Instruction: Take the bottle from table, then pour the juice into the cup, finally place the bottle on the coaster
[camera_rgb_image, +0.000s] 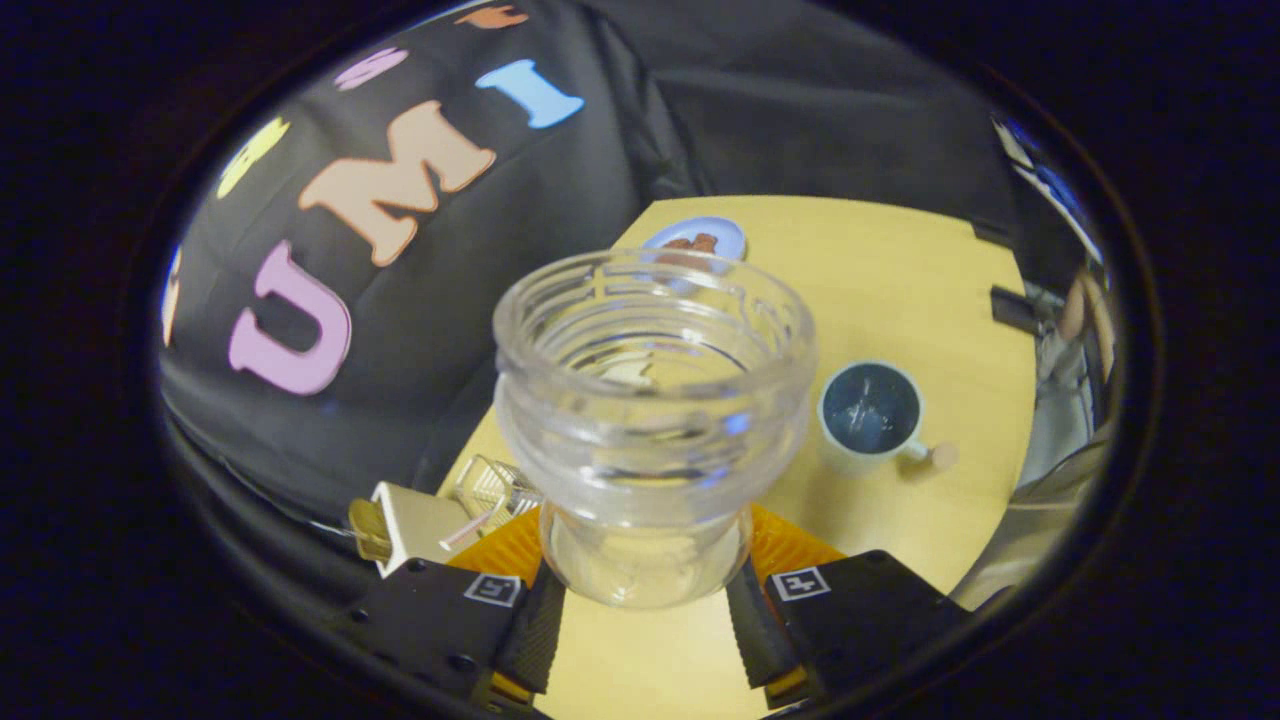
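A clear plastic bottle (652, 400) with a wide open threaded mouth stands between my fingers, held above the yellow table (900, 290). My gripper (648, 600) is shut on the bottle's neck, both black fingers pressing its sides. The bottle's mouth points up toward the camera and looks empty inside. A white cup (870, 415) with a dark inside and a handle sits on the table, to the right beyond the fingers. A blue round coaster (700, 238) with a brown figure lies farther off, partly hidden behind the bottle's rim.
A small white box with a gold cap (405, 527) and a clear faceted object (490, 488) lie near the table's left edge beside my left finger. The black cloth wall hangs to the left and behind. A person's hand (1075, 310) is at the far right.
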